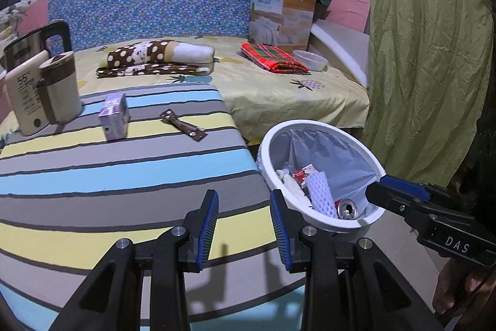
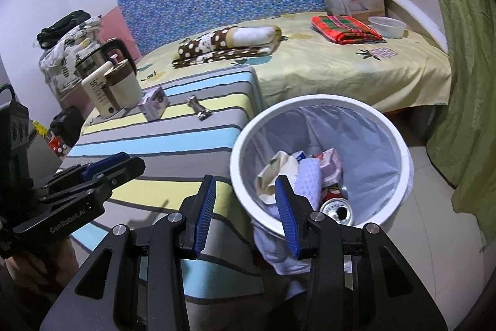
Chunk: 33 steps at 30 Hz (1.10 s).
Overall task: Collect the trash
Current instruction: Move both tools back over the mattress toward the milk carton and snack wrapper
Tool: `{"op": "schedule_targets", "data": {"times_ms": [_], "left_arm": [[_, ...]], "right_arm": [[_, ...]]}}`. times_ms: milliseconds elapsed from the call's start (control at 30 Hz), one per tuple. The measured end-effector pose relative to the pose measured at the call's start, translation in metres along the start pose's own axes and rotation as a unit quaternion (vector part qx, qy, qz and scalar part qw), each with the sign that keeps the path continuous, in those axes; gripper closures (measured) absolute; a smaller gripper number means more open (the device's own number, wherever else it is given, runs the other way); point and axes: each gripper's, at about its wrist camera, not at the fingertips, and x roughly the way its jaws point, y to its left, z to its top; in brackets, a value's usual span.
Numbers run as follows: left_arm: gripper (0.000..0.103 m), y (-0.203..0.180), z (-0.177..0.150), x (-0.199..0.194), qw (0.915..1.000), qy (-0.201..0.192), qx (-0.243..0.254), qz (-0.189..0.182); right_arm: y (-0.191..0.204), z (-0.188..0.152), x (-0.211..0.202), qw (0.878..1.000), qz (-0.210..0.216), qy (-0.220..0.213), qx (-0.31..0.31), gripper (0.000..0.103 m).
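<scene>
A white trash bin (image 1: 325, 126) (image 2: 400, 145) with a plastic liner stands on the floor beside the striped table (image 1: 93, 176) (image 2: 186, 145). It holds a drink can (image 1: 347, 209) (image 2: 336, 210), white foam netting (image 1: 322, 191), cartons and paper. A purple carton (image 1: 114, 117) (image 2: 154, 104) and a brown wrapper (image 1: 183, 124) (image 2: 199, 110) lie on the table. My left gripper (image 1: 244, 225) is open and empty over the table's near edge. My right gripper (image 2: 245, 213) is open and empty at the bin's near rim.
A cream mug (image 1: 59, 89) (image 2: 124, 89) with its box and a steel kettle (image 1: 34, 42) stand at the table's far left. Behind is a bed (image 1: 279, 89) with folded blankets, a red cloth, a bowl and a cardboard box. A green curtain (image 1: 427, 51) hangs at right.
</scene>
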Motion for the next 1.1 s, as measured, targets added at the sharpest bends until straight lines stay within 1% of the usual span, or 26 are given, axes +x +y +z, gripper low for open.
{"op": "schedule_targets", "data": {"times_ms": [733,1100], "left_arm": [[0.069,0.035,-0.013,-0.022,0.9988,-0.006,-0.026,0.040],[0.069,0.066,-0.009,-0.018,0.9968,-0.002,-0.044,0.066]], "right_arm": [[0.032,-0.001,0.006,0.999,0.029,0.003,-0.031,0.061],[0.049,0.013,0.026,0.998,0.042,0.004,-0.056,0.061]]}}
